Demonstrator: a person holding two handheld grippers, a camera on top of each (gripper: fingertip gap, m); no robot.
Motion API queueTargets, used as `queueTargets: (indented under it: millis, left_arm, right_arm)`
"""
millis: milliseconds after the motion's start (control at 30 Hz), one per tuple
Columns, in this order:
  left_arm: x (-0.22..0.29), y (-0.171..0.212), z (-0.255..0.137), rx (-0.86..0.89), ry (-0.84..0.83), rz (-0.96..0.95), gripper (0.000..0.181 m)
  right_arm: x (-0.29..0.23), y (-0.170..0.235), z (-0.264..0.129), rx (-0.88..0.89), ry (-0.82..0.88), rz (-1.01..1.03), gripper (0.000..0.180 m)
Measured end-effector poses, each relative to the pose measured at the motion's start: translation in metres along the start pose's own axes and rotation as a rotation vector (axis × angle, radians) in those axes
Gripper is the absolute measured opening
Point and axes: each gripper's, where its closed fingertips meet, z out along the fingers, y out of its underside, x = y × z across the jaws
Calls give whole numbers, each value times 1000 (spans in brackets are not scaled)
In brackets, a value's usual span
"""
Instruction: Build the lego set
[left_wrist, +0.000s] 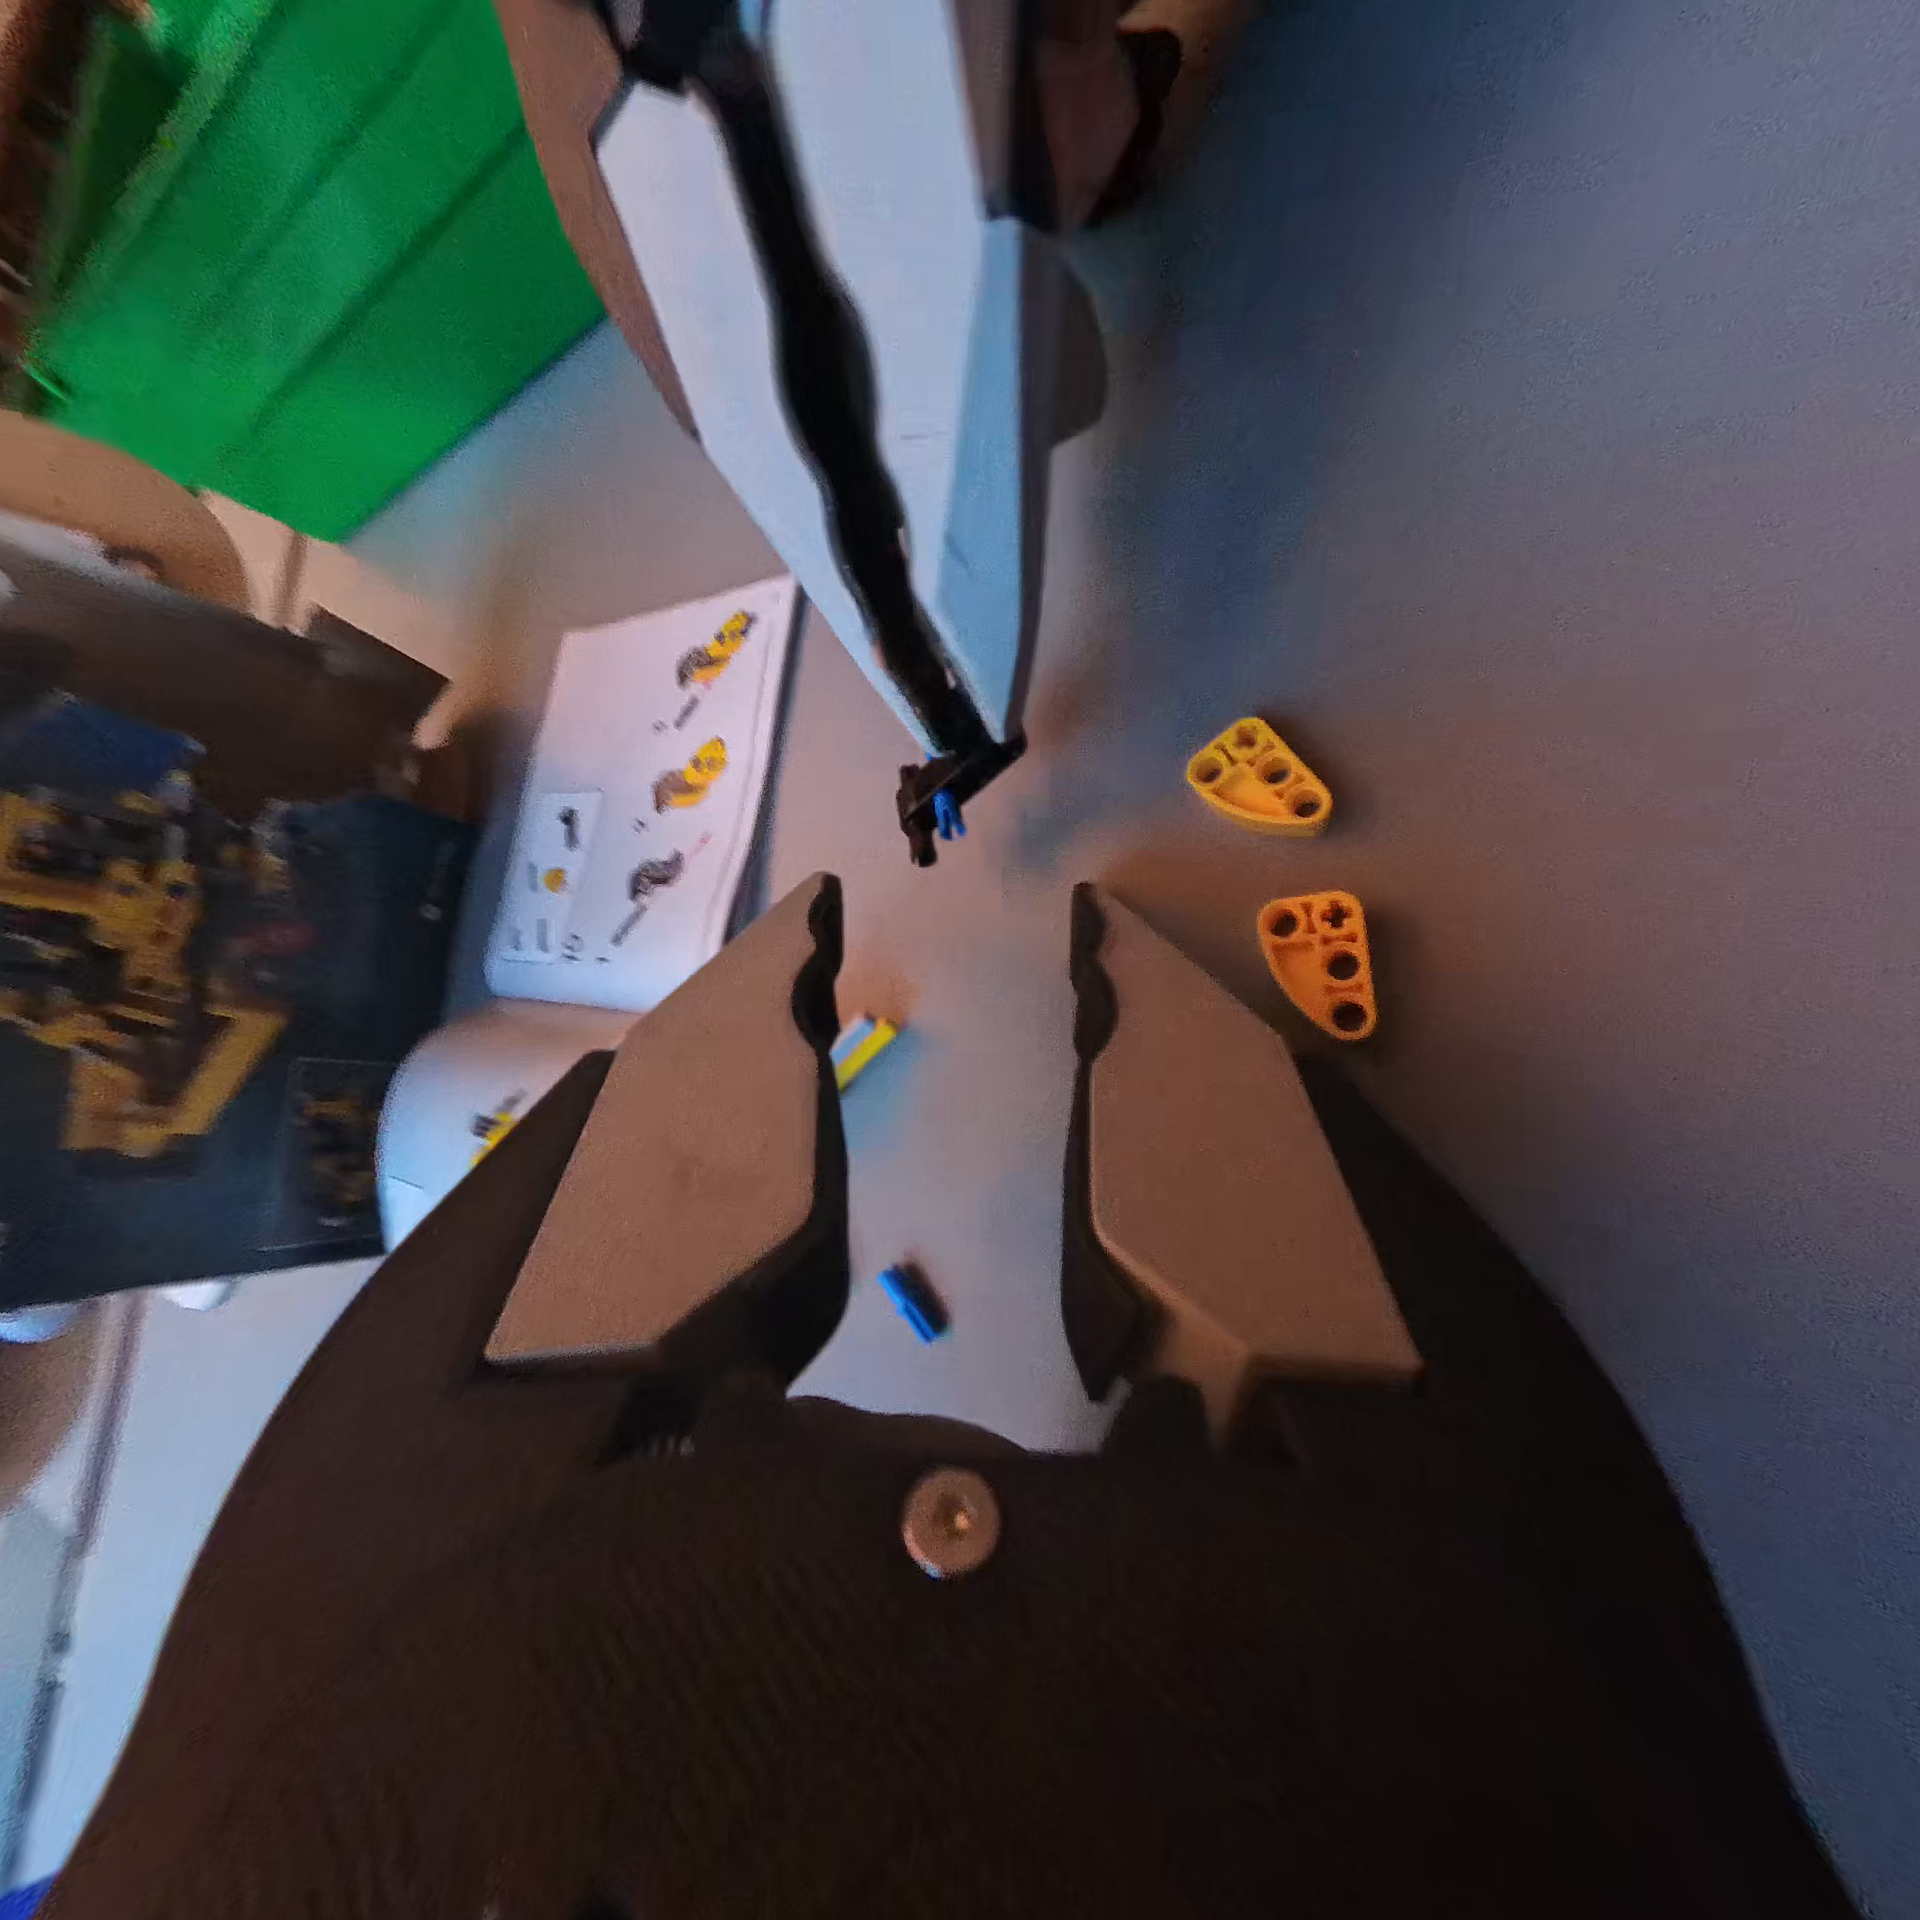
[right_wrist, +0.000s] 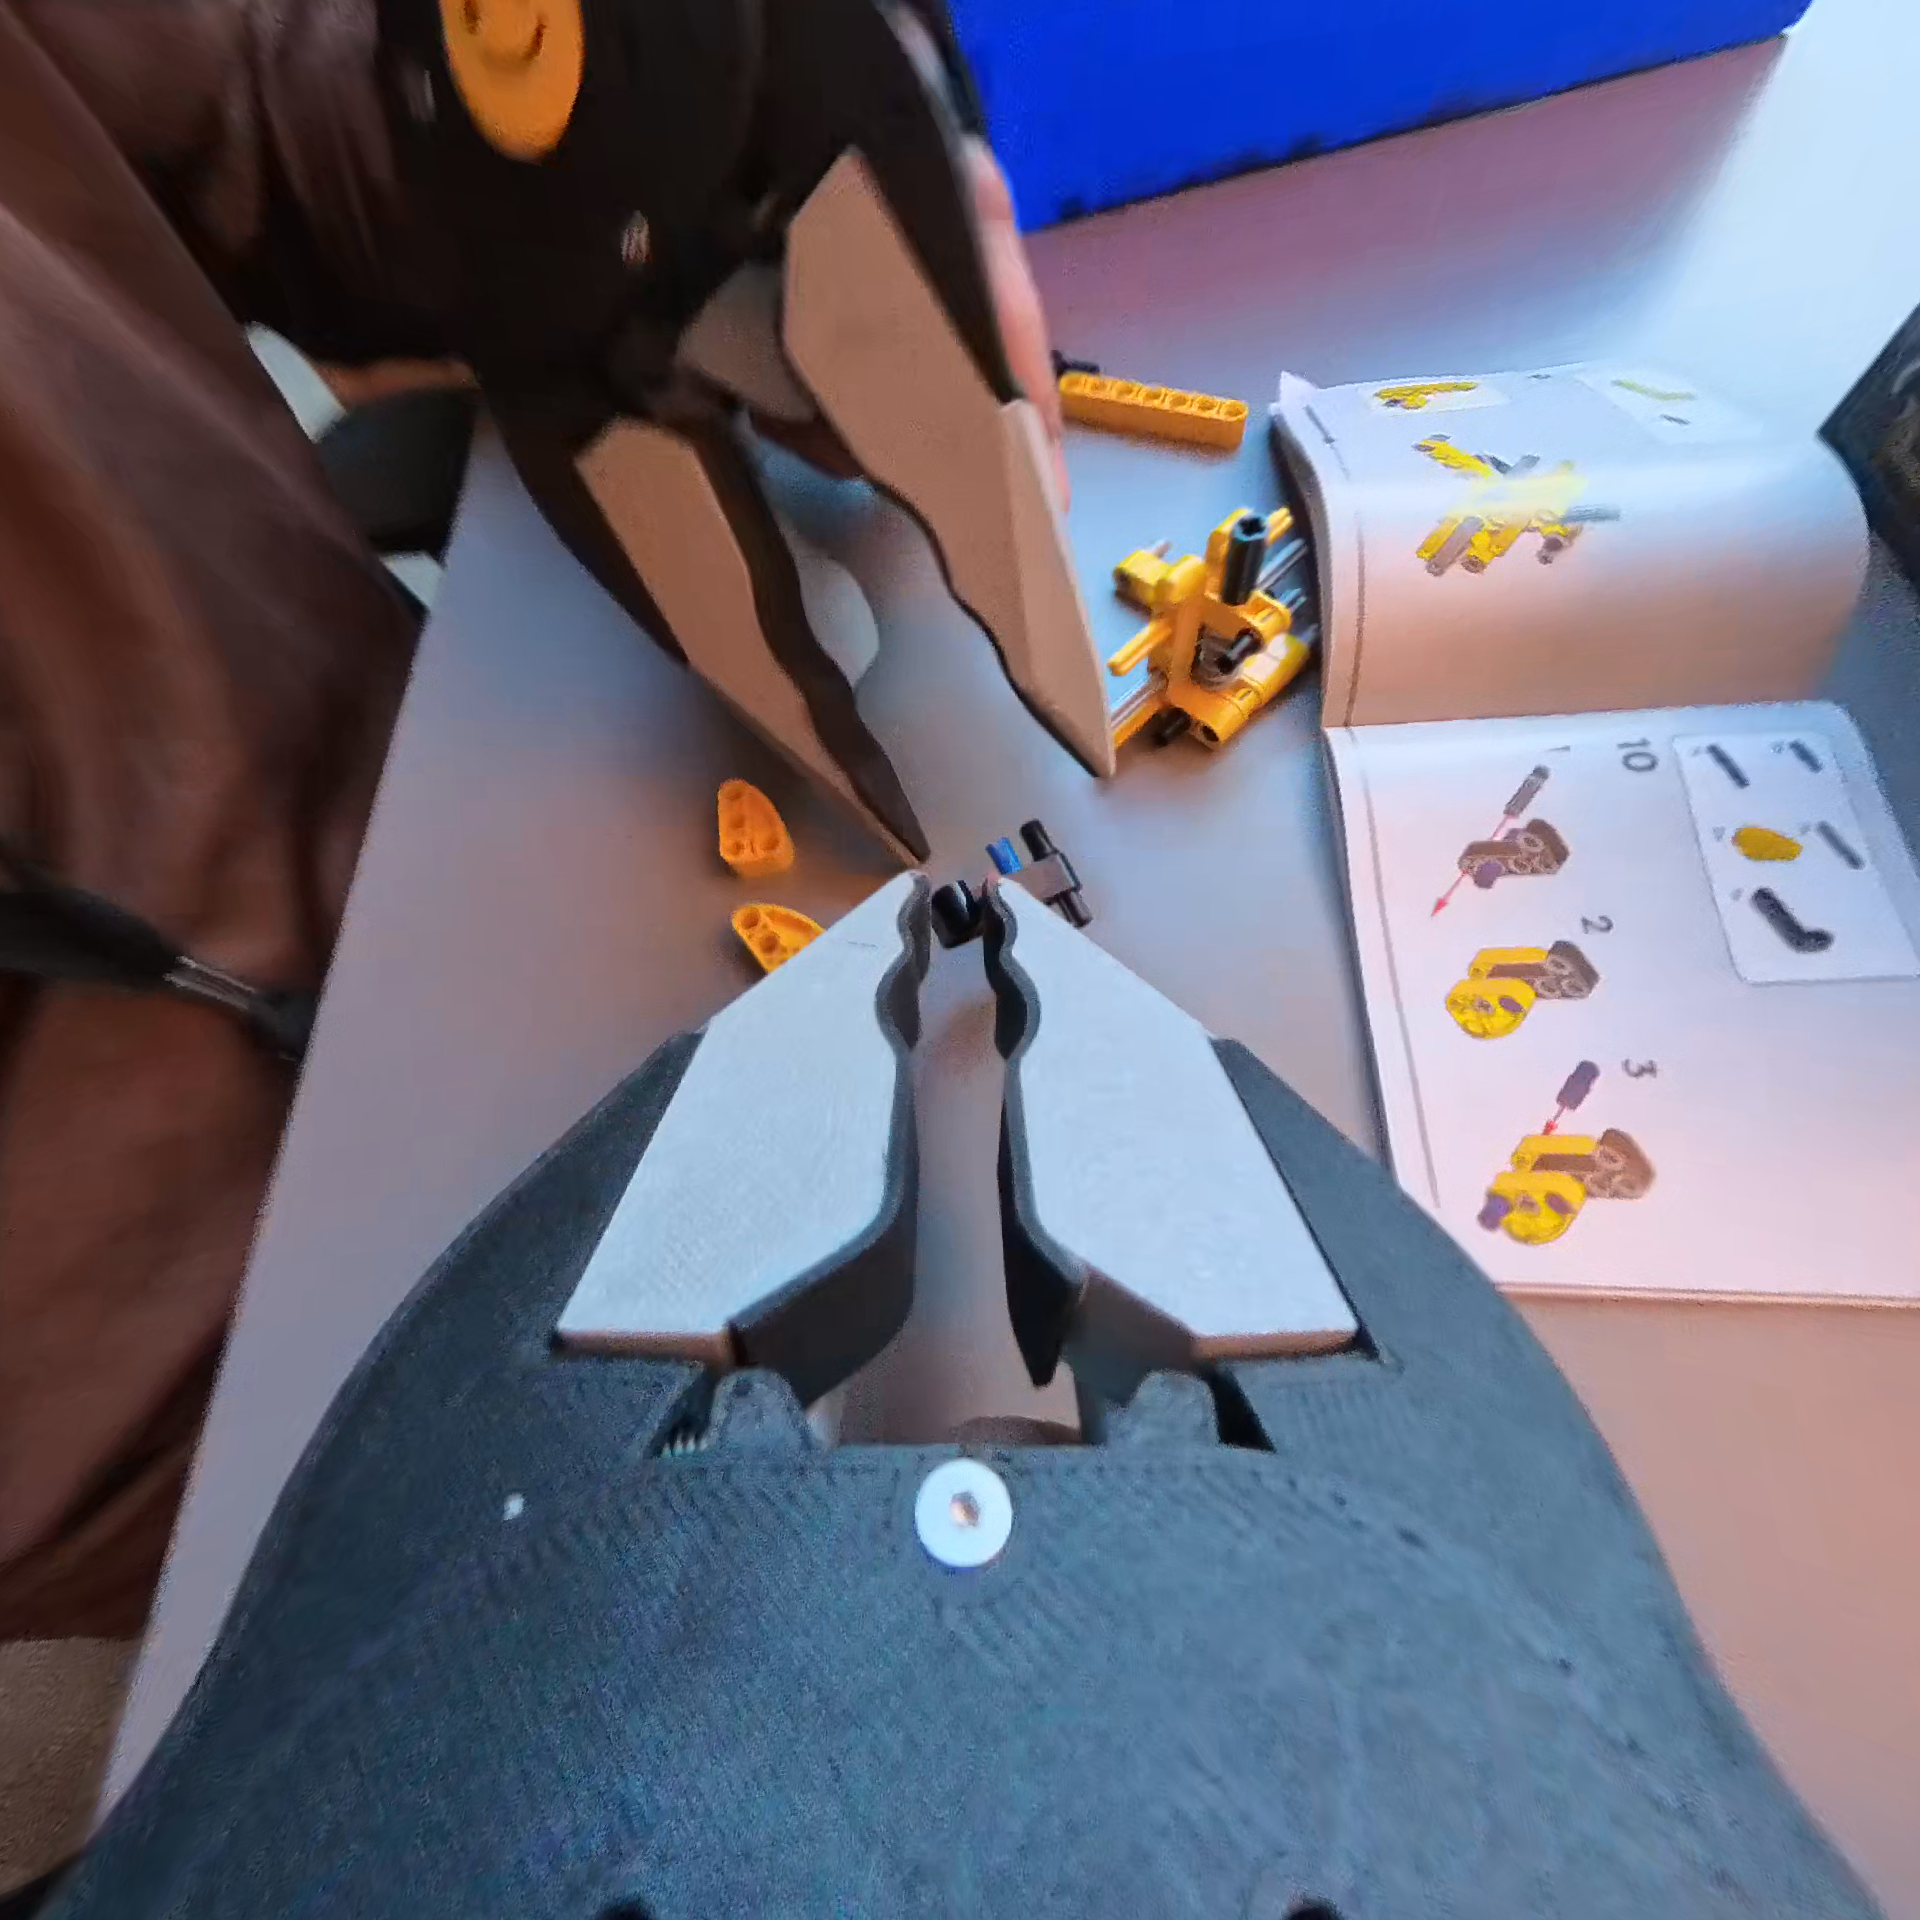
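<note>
My right gripper (right_wrist: 956, 894) is shut on a small black Lego connector (right_wrist: 1055, 881) with a blue pin (right_wrist: 1003, 854) in it, held just above the grey table (right_wrist: 540, 935). In the left wrist view it comes down from above (left_wrist: 971, 756) with the black connector (left_wrist: 923, 805) at its tip. My left gripper (left_wrist: 956, 899) is open and empty, its tips just short of that connector; in the right wrist view (right_wrist: 1013, 808) it hangs over it. Two yellow triangular plates (left_wrist: 1259, 777) (left_wrist: 1320, 961) lie to its right. A loose blue pin (left_wrist: 912, 1302) lies between its fingers.
The open instruction booklet (right_wrist: 1610, 987) lies on the right. A yellow part-built assembly (right_wrist: 1205, 623) and a yellow beam (right_wrist: 1153, 410) lie beyond the left gripper. A blue box (right_wrist: 1351, 94) stands at the back. The dark set box (left_wrist: 177, 935) and a green bin (left_wrist: 301, 260) stand left. A small yellow piece (left_wrist: 868, 1044) lies by the left finger.
</note>
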Motion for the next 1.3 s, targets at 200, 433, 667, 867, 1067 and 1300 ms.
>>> queueTargets:
  millis: [200,433,667,867,1067,1300]
  left_arm:
    - [0,-24,-1,123,-94,110,30]
    - [-4,-31,-4,184,-58,-10,4]
    - [-6,-34,-8,234,59,-217,3]
    - [-6,-35,-11,263,179,-405,4]
    - [-6,-38,-16,310,254,-506,4]
    - [-2,-36,-13,285,268,-509,2]
  right_arm:
    - [-6,-22,-16,156,-178,256,6]
    - [-14,-31,-19,212,-260,311,5]
    - [-10,-37,-24,270,-293,356,6]
    - [4,-42,-41,345,-238,353,19]
    - [-5,-37,-35,285,-161,186,30]
    - [-11,-34,-16,223,-85,63,11]
